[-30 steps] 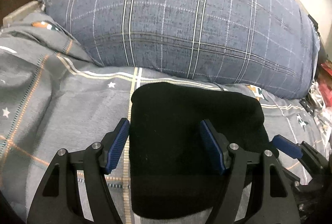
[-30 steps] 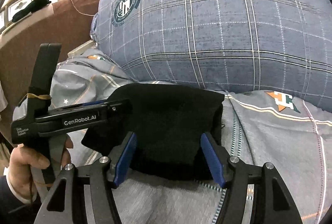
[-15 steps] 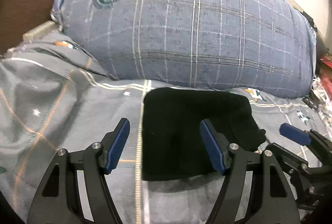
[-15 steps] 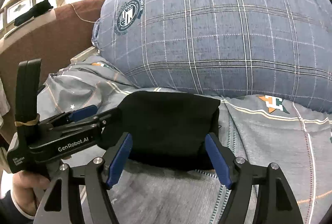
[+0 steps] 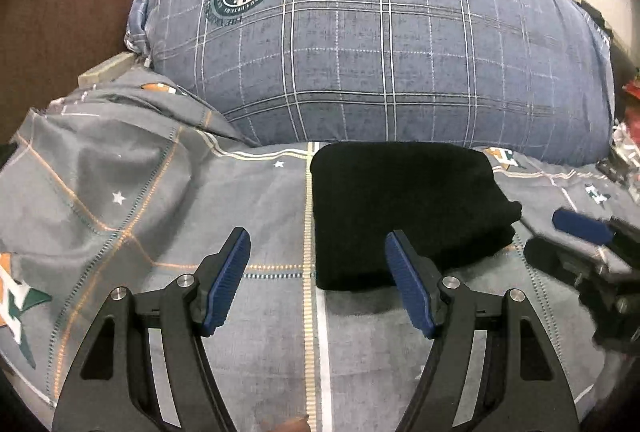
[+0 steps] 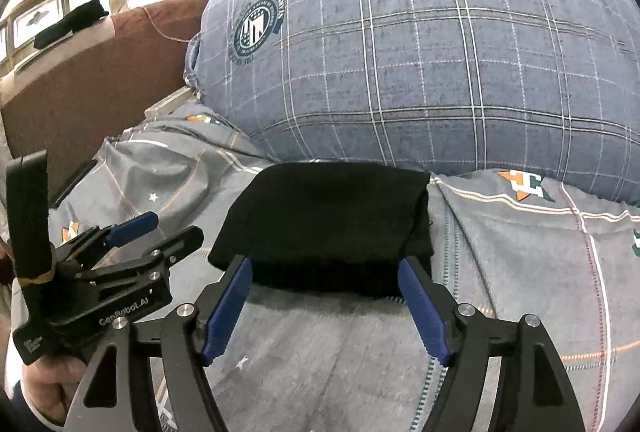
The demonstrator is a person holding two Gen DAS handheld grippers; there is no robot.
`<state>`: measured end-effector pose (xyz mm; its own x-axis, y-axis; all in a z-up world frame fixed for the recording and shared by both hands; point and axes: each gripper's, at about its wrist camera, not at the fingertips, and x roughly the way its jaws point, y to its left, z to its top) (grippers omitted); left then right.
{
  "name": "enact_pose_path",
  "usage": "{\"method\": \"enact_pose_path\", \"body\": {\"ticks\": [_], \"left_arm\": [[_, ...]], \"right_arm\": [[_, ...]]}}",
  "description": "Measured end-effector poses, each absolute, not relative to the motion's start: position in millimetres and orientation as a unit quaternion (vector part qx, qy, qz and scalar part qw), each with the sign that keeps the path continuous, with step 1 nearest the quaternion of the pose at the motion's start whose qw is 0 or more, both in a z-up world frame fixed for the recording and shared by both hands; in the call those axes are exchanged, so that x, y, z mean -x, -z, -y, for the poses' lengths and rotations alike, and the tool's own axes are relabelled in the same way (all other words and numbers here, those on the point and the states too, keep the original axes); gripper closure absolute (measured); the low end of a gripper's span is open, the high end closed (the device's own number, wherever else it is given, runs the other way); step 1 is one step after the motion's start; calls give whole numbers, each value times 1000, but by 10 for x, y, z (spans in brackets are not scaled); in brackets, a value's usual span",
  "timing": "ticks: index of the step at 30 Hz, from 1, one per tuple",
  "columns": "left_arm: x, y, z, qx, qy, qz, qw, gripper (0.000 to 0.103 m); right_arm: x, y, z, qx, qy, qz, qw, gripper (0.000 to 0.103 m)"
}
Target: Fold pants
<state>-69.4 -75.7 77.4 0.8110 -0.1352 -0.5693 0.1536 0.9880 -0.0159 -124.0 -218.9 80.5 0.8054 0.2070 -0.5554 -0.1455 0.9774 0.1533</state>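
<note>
The black pants (image 5: 404, 208) lie folded into a compact rectangle on the grey bedsheet (image 5: 160, 200), just in front of the big pillow. They show in the right wrist view (image 6: 332, 224) too. My left gripper (image 5: 318, 256) is open and empty, above the sheet just short of the pants' near left corner. My right gripper (image 6: 326, 280) is open and empty, just short of the pants' near edge. The right gripper shows at the right edge of the left wrist view (image 5: 588, 244); the left one shows at the left of the right wrist view (image 6: 120, 264).
A large blue plaid pillow (image 5: 380, 48) fills the back of the bed behind the pants. A brown headboard (image 6: 92, 80) stands at the left. Clutter (image 5: 628, 136) lies at the bed's right edge. The grey sheet (image 6: 540, 256) stretches around the pants.
Both grippers have pulled back and away from the folded pants, which stay on the sheet. The left gripper's fingers, earlier over the pants, now sit in front of them.
</note>
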Motion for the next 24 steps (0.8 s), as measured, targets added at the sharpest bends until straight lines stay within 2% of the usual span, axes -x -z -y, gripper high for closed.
{"method": "enact_pose_path", "body": {"ticks": [24], "left_arm": [[698, -767, 811, -22, 90, -286, 954, 32]], "right_arm": [[1244, -721, 2143, -47, -94, -310, 945, 29]]}}
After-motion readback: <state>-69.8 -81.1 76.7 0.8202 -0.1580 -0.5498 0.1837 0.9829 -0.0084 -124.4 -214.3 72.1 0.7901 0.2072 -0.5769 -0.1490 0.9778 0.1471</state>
